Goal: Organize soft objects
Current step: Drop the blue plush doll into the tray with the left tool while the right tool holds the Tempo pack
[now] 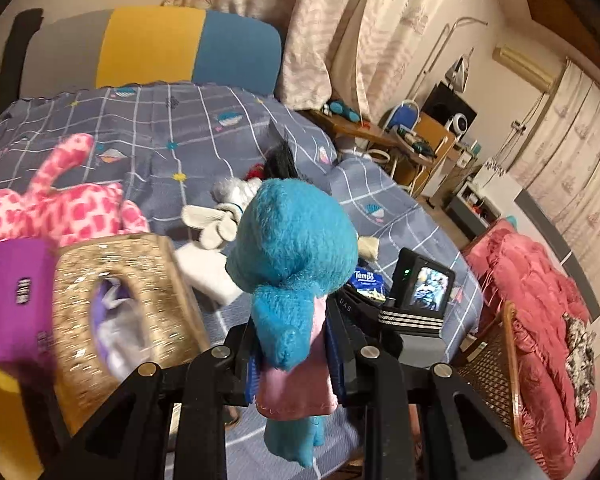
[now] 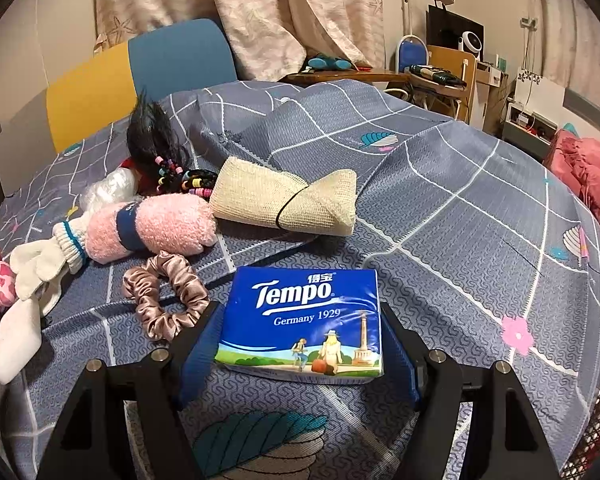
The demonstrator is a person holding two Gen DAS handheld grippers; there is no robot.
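Left tool (image 1: 296,372): jaws clamped together on the blue plush toy (image 1: 296,248), gripped low on its body where a pink cloth part sits between the pads. The toy is carried clear of the bed, head up, legs hanging below the jaws.
Blue plush toy, handling: judged light, soft and compressible; the pile should not slip. A hold on the narrow body is sound; the head is bulky and would spring back out of the pads.
Right tool (image 2: 300,344): jaws standing apart, one on each side of the tissue pack (image 2: 302,320); whether the pads press its sides cannot be told from this view.
Tissue pack, handling: lies flat on the bed (image 2: 440,240) near its front edge. Judged light and yielding, with a slick film wrapper; take it across the two long sides, with moderate squeeze.
Satin scrunchie (image 2: 166,300): just beside the pack, toward the left edge of the bed. Limp and slippery; pinch one side of the ring.
Pink fleece roll (image 2: 156,228): beyond the scrunchie, with a white glove (image 2: 40,264) lying against its left end. Soft; grip at the banded middle.
Mesh cloth bundle (image 2: 284,204): mid-bed, tied by a dark band. Coarse weave, good purchase.
Gold basket (image 1: 128,312): at the bed's left side, beside the carried toy; probably the container for sorted items.
Pink spotted plush (image 1: 60,204): behind the basket, on the bed.
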